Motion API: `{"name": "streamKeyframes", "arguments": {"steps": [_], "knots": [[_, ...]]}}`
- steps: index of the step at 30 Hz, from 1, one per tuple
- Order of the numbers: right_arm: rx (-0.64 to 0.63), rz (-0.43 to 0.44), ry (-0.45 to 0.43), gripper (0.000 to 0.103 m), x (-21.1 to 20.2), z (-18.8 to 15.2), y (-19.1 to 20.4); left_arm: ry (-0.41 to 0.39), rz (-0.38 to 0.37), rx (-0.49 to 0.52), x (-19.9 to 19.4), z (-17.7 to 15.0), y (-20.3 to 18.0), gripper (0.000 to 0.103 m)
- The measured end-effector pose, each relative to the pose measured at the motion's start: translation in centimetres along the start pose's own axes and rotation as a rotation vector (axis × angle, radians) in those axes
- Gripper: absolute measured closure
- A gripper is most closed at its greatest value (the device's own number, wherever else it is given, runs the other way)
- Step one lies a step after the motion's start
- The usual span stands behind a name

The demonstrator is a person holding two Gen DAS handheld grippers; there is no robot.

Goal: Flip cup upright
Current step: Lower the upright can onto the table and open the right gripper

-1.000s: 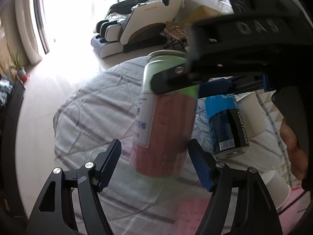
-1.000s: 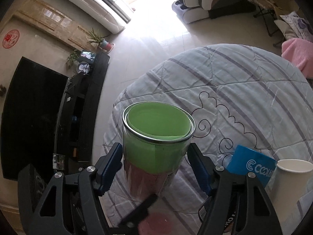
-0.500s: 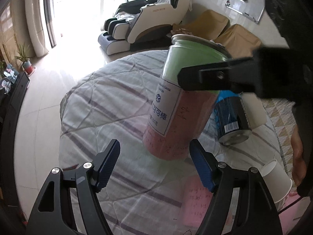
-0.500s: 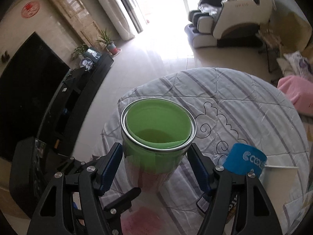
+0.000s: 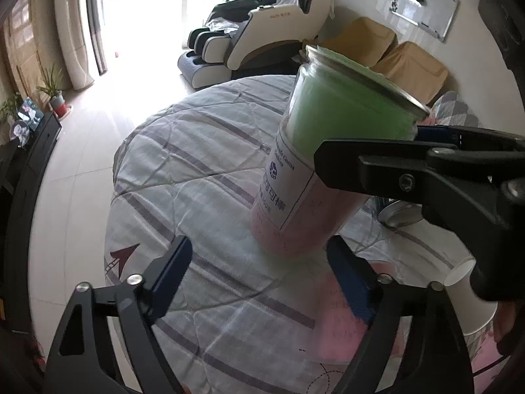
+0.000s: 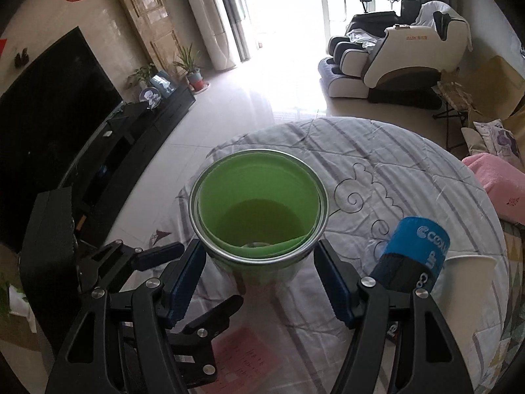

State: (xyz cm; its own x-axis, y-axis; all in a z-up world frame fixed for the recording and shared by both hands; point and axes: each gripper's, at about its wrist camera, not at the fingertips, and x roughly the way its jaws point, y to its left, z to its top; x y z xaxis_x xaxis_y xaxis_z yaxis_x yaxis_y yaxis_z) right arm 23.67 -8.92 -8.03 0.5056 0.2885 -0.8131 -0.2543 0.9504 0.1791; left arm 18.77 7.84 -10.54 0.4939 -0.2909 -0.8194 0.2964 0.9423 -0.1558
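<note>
The cup (image 6: 259,210) is a clear cylinder with a metal rim, green paper inside at the top, a pink lower half and a white label. It stands mouth up on the quilted table (image 6: 393,164). My right gripper (image 6: 259,282) is shut on the cup just below its rim. In the left wrist view the cup (image 5: 328,164) leans slightly right, with the right gripper's black finger (image 5: 410,177) across it. My left gripper (image 5: 262,279) is open and empty, in front of the cup's base.
A blue and black can (image 6: 413,256) lies on its side right of the cup. A white paper cup (image 5: 469,298) stands at the table's right side. A pink sheet (image 6: 246,358) lies near me. A massage chair (image 6: 400,62) and TV stand are beyond.
The cup has come from a hold above the table down onto the cloth, mouth up. My left gripper has drawn back and to the left, away from the cup.
</note>
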Motion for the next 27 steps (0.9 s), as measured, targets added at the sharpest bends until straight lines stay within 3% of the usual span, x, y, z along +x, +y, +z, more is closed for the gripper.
{"name": "streamKeyframes", "arguments": {"steps": [9,14,27], "knots": [[0.002,-0.007,-0.014,0.033,-1.5,-0.9,0.5,-0.037,0.028,0.006,-1.7,-0.2,-0.7,0.014],[-0.013,-0.038,-0.051,0.026,-3.5,-1.5,1.1,-0.064,0.054,0.022,-3.1,-0.4,-1.4,0.014],[-0.022,-0.053,-0.119,0.025,-8.8,-4.1,1.3,-0.166,0.121,0.085,-8.7,-1.8,-5.5,0.011]]}}
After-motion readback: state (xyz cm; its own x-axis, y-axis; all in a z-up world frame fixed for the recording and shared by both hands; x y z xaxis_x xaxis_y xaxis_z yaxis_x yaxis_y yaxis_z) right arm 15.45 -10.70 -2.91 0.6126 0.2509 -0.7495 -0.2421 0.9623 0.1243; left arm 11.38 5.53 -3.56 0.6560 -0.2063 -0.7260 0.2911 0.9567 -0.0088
